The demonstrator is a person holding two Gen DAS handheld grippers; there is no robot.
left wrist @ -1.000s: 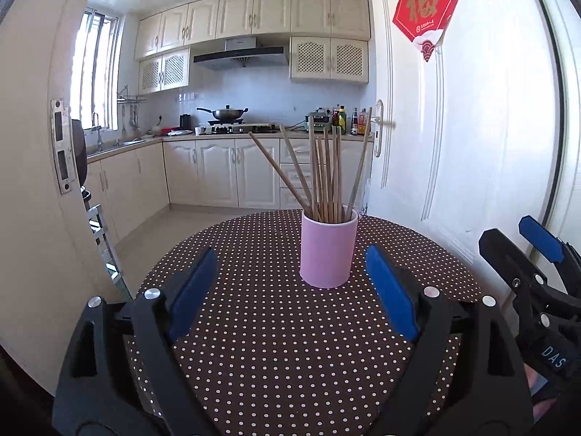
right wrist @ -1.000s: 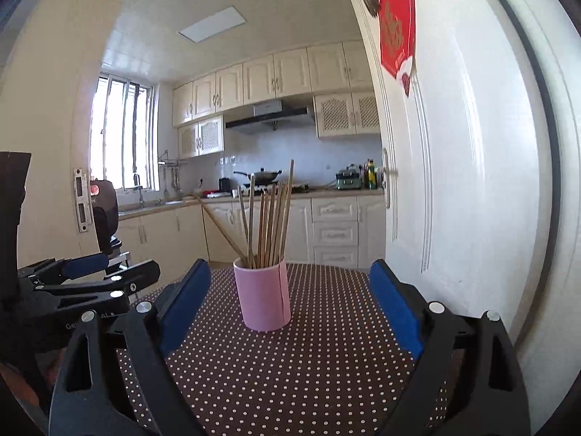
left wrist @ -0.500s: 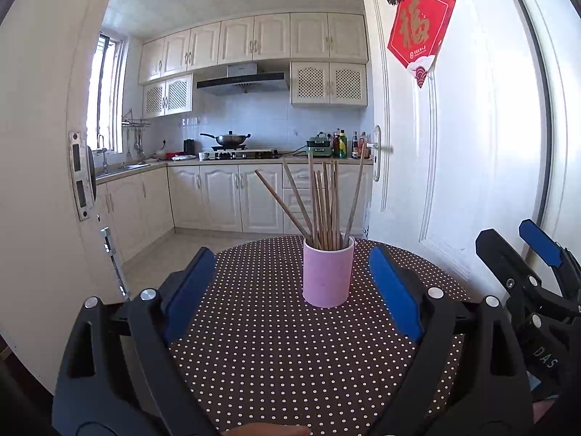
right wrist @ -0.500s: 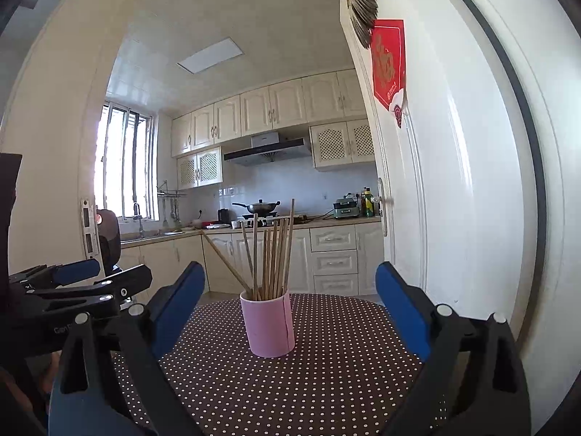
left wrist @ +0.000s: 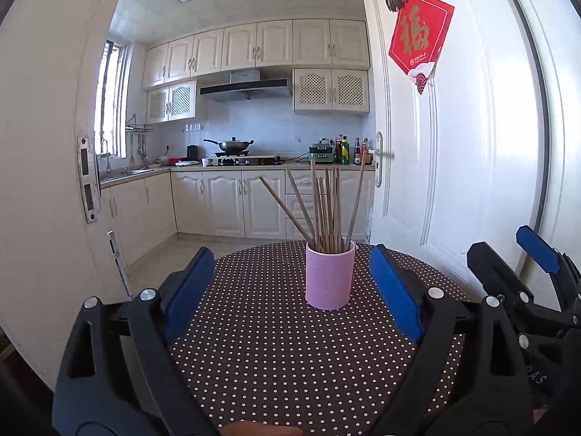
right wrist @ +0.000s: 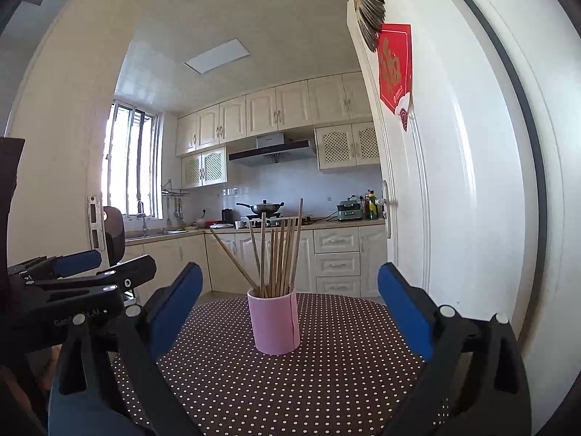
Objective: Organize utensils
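In the left wrist view the left tool (left wrist: pixel 290 290) stands wide and empty, farther back from the pink cup (left wrist: pixel 329 276) of chopsticks (left wrist: pixel 326 210) than a second ago, the cup upright on the dotted bench (left wrist: pixel 272 345) ahead, well clear of the pads. In the right wrist view the right tool (right wrist: pixel 290 312) has just been opening, nothing between its pads, and more ceiling shows than before. With every chopstick in the cup, the tidying looks finished.
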